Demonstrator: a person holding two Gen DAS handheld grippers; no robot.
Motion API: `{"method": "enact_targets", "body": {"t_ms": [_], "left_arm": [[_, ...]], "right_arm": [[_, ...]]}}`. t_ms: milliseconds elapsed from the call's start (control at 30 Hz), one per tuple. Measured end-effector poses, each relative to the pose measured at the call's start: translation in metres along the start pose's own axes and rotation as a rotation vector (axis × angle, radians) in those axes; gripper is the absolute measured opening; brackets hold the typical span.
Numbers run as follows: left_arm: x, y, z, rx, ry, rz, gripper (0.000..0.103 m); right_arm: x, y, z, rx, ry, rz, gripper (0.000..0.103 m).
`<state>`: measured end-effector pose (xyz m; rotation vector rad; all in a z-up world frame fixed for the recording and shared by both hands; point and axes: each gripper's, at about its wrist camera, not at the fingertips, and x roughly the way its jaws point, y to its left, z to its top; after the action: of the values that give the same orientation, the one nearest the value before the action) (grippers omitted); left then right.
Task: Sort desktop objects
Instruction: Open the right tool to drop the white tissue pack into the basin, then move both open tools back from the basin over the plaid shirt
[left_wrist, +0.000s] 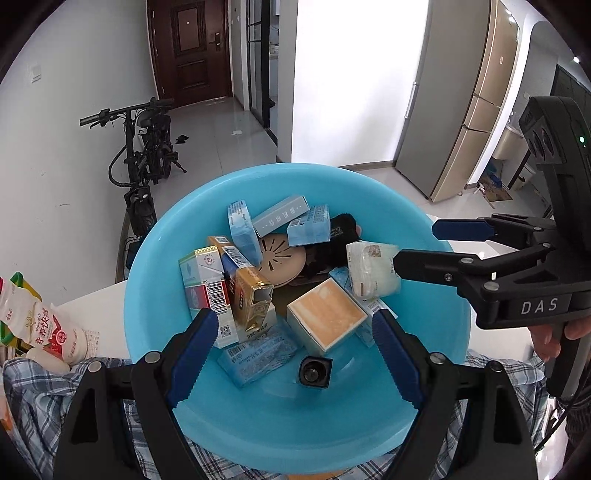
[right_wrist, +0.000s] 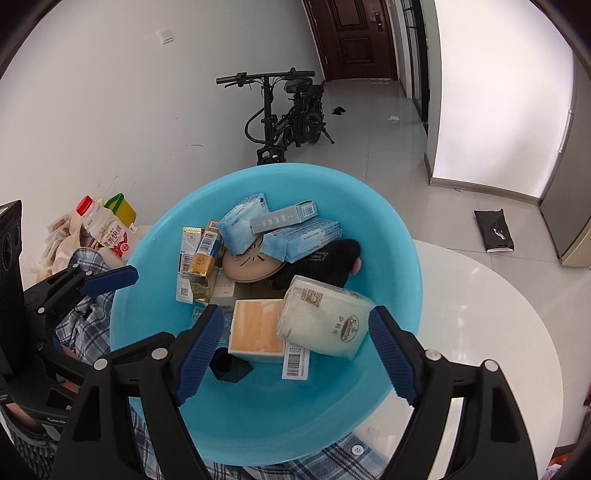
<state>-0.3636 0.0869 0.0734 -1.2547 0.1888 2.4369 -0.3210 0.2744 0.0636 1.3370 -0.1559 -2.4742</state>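
The right gripper hangs above the near-right part of the blue basin, jaws spread wide, nothing between them. The left gripper hangs above the near side of the same basin, jaws likewise spread and empty. Seen from the left wrist, the right gripper reaches in over the basin's right rim.

Basin contents: the white tissue pack lies at the right side, directly ahead of the right gripper and roughly centred between its fingers. Its long axis runs diagonally, from the near-right rim toward the basin centre. It rests partly on the orange-topped box, touching it on the left. A small black cube sits at the near floor of the basin. Blue packets, a grey carton, a gold carton and a tan round disc are piled toward the far side.

Judgement: the tissue pack is the nearest candidate, and the right gripper is the nearer of the two. The fingers appear to straddle the pack across its shorter dimension, so a straight descent should suffice. Risk: the soft pack may deform, and the left finger may catch the orange-topped box.

The basin stands on a white table, over a plaid cloth at the near edge.
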Motion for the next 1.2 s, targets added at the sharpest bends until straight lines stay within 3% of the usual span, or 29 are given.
{"method": "enact_targets", "body": {"t_ms": [733, 867, 1033, 1200], "left_arm": [[-0.064, 0.000, -0.031, -0.016, -0.063, -0.050, 0.087], [-0.074, -0.004, -0.043, 0.004, -0.080, -0.021, 0.087], [-0.079, 0.001, -0.060, -0.023, -0.048, -0.062, 0.087], [-0.086, 0.009, -0.077, -0.030, -0.042, -0.025, 0.087]], "right_arm": [[-0.051, 0.046, -0.028, -0.090, -0.074, 0.072, 0.087], [-0.056, 0.051, -0.037, -0.105, -0.075, 0.086, 0.087], [-0.061, 0.055, -0.047, -0.121, -0.073, 0.096, 0.088], [-0.066, 0.053, -0.060, -0.114, -0.077, 0.113, 0.091]]}}
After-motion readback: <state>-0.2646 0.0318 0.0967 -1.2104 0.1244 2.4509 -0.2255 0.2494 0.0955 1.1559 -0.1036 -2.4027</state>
